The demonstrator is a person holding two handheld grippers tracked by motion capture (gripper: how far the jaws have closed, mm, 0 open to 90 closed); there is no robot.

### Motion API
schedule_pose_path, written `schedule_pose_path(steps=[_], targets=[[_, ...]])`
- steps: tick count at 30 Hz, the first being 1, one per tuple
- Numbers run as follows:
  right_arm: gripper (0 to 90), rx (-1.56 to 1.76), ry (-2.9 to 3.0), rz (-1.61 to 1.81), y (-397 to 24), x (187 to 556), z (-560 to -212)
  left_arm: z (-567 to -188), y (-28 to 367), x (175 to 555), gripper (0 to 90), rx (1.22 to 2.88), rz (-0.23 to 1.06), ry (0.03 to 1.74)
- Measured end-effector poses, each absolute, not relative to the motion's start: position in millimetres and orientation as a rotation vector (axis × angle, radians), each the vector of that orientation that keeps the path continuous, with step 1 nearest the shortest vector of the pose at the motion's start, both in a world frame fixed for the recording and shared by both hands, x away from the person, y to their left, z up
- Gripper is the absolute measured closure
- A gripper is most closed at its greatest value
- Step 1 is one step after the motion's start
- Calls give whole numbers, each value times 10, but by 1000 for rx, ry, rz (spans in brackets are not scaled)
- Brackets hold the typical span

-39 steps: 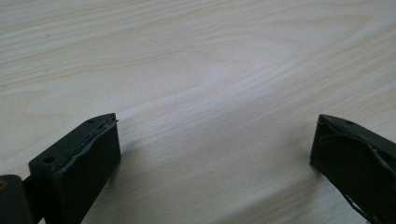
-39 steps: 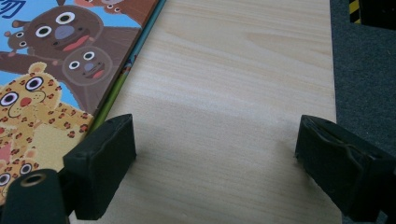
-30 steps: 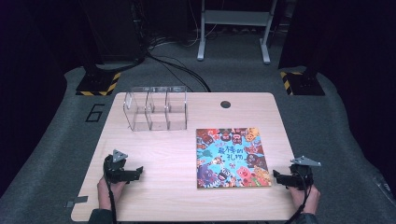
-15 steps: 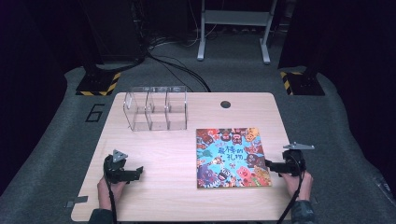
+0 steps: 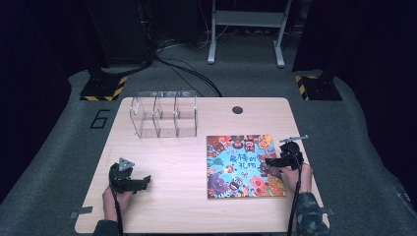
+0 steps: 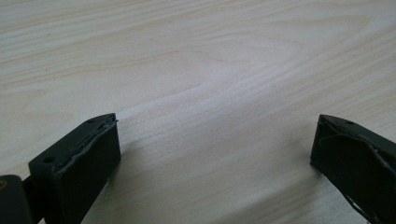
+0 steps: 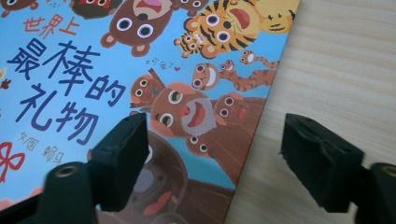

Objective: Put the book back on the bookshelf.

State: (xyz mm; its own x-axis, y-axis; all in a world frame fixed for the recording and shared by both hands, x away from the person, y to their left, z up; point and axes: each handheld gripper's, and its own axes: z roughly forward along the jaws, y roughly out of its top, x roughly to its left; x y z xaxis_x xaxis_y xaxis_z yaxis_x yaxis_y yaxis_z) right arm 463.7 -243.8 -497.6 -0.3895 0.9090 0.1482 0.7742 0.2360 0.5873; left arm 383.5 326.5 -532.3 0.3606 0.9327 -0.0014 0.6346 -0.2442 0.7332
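Left gripper (image 5: 142,181) sits low over bare table (image 5: 172,162) at the near left corner, jaws wide apart, nothing between them; in the left gripper view only wood grain (image 6: 210,93) lies between the jaws. Clear rack (image 5: 164,114) with three compartments stands upright at the far left of the table, well apart from both grippers. Book (image 5: 243,164) lies flat, cover up, on the right half of the table, near edge. Right gripper (image 5: 268,162) is at the book's right edge, jaws apart and just been closing a bit, pads not pressing anything. In the right gripper view one jaw is over the cover (image 7: 140,70), the other over bare wood, book edge running between them. Hand (image 5: 294,177) behind it near table's right edge
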Motion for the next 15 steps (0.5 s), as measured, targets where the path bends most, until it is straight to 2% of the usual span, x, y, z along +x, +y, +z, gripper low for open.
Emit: schedule_pose_path(steps=[5,15], targets=[[322,1581,2302,871,-2387,4671,-5015,-5323,3265,3835,13,1976,590,1356],[362,1591,2238,910,-2378,4566,-5041,-5323,3263,3834,13,1975,590,1357]])
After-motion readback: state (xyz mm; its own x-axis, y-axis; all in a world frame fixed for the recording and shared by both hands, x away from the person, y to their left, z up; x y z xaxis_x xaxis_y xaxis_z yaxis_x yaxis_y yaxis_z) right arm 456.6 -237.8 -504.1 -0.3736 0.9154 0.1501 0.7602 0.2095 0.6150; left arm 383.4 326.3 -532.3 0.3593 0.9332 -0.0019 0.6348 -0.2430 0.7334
